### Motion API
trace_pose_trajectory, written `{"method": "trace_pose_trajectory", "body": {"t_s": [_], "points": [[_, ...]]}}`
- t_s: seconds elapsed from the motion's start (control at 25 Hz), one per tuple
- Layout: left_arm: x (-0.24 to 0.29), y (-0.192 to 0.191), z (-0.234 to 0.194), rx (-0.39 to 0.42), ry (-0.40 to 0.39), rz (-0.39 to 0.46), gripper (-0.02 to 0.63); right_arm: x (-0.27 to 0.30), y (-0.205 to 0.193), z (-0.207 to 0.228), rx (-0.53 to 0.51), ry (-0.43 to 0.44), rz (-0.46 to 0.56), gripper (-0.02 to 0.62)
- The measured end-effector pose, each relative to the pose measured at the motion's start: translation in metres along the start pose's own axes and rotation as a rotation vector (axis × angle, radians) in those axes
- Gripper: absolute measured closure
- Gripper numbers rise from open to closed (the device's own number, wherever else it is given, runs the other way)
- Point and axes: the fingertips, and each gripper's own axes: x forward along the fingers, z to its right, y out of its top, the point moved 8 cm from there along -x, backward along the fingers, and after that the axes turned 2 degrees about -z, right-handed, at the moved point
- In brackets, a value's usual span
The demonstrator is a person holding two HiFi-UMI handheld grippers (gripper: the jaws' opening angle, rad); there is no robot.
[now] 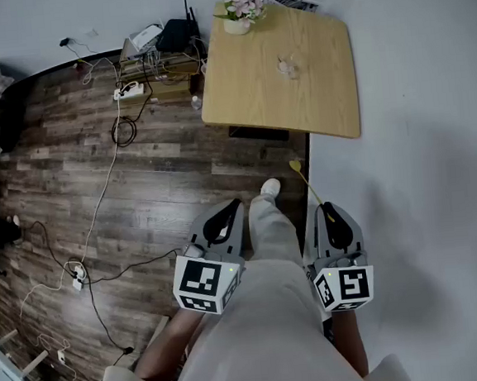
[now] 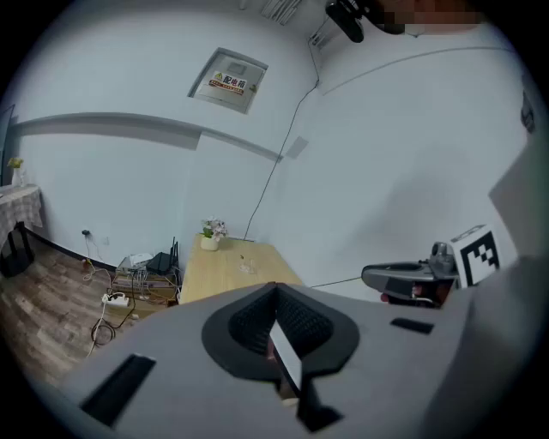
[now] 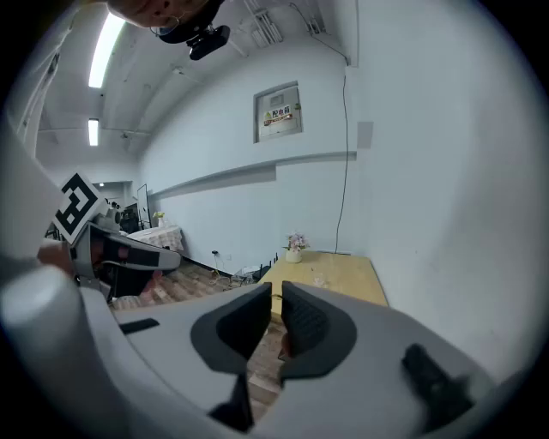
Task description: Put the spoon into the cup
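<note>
A thin yellow spoon (image 1: 302, 178) sticks forward out of my right gripper (image 1: 330, 212), which is shut on its handle, bowl end away from me. The spoon does not show clearly in the right gripper view, where the jaws (image 3: 276, 293) stand almost together. My left gripper (image 1: 226, 210) is shut on nothing and held at waist height beside the right one; its jaws meet in the left gripper view (image 2: 274, 296). A small clear cup (image 1: 287, 67) stands on the wooden table (image 1: 313, 96) ahead, far from both grippers, and shows as the cup (image 2: 247, 267) and the cup (image 3: 319, 279).
A pot of pink flowers (image 1: 239, 11) stands at the table's far corner. A white wall (image 1: 416, 128) runs along the right. A power strip (image 1: 128, 91), a black router (image 1: 177, 35) and cables (image 1: 99, 206) lie on the wooden floor to the left. The person's leg and shoe (image 1: 269, 189) are between the grippers.
</note>
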Motion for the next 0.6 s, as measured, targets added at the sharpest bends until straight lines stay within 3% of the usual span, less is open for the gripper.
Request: {"method": "trace_pose_trajectory", "body": {"t_s": [0.24, 0.6], "points": [[-0.056, -0.030, 0.032, 0.006, 0.017, 0.028, 0.595, -0.061, -0.013, -0.028, -0.032, 0.044, 0.045, 0.541], [-0.077, -0.038, 0.107, 0.017, 0.024, 0.055, 0.595, -0.125, -0.013, -0.006, -0.034, 0.079, 0.136, 0.541]]}}
